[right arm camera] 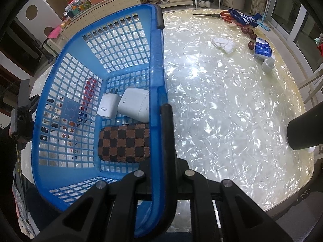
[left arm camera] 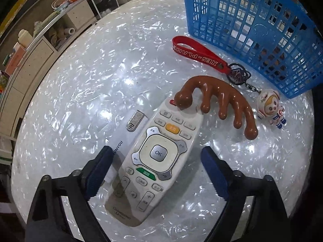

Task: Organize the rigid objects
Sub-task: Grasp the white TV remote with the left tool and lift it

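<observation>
In the left wrist view, a white remote control (left arm camera: 153, 161) lies on the pearly table between the two fingers of my open left gripper (left arm camera: 156, 173). A brown wooden massager (left arm camera: 218, 100) rests partly on the remote's far end. A white device (left arm camera: 129, 137) lies under the remote's left side. A red strap keychain (left arm camera: 199, 55) with an astronaut figure (left arm camera: 271, 107) lies beside the blue basket (left arm camera: 252, 26). In the right wrist view, my right gripper (right arm camera: 159, 133) is shut on the blue basket's rim (right arm camera: 156, 64). Inside lie a checkered case (right arm camera: 124, 143), a white charger (right arm camera: 107, 106) and a white box (right arm camera: 134, 105).
At the table's far side in the right wrist view lie red scissors (right arm camera: 220, 15), a blue knit item (right arm camera: 244, 18), a white cloth (right arm camera: 224, 42), a tissue pack (right arm camera: 262, 49), dark red fruits (right arm camera: 247, 30) and a white cup (right arm camera: 267, 64). A black cylinder (right arm camera: 304, 129) stands at right. Shelves line the room behind.
</observation>
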